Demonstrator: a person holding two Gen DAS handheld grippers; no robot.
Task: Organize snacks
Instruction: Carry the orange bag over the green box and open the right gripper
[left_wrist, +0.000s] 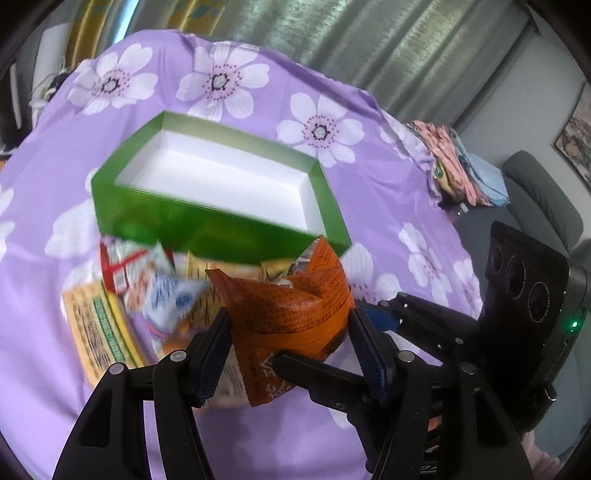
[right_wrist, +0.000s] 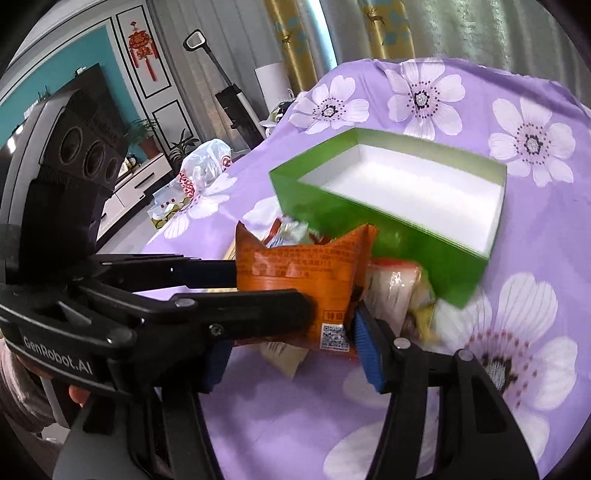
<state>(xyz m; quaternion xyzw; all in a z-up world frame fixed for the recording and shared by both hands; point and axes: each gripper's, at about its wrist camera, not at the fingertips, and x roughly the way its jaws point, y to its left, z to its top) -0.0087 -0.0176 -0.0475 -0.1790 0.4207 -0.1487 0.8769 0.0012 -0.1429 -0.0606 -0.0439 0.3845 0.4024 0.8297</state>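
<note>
Both claws pinch orange packet (left_wrist: 295, 310), corners up.

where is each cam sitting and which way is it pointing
Left wrist: on the left gripper, looking along its fingers at the orange snack packet and green box; the right gripper enters from the right.
Right wrist: on the right gripper, facing the same packet and box; the left gripper enters from the left.
Shared: packet, box, purple floral cloth.
</note>
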